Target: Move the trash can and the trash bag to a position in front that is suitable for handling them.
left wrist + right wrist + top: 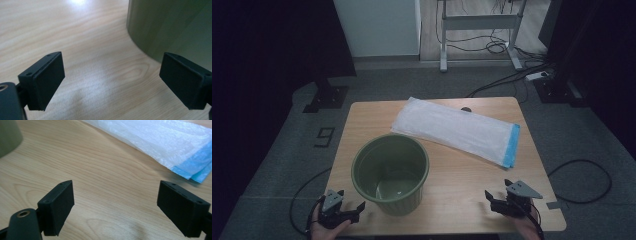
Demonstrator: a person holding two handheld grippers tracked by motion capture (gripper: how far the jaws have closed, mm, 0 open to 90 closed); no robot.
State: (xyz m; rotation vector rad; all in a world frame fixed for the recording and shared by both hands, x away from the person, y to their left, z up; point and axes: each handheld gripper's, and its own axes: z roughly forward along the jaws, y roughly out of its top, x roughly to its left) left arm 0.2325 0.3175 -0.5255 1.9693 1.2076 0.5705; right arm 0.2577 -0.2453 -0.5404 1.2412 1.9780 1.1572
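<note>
Standing upright near-left on the table [452, 175]: green bucket [390, 173] | folded white bag [457, 131] lying far right | left gripper [347, 206] released, just beside bucket | right gripper [497, 196] released, near-right edge, holding nothing

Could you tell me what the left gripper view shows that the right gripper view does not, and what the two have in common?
The left gripper view alone shows the green bin's ribbed side wall close up, just past the left tongs, nearly meeting the floor of the table. The right gripper view alone shows the folded white bag with its blue edge lying flat beyond the right tongs. Both share the light wooden tabletop, a pair of black jaws standing wide open with nothing between them, and some of the bin, which appears as a sliver at the right gripper view's top left corner.
</note>
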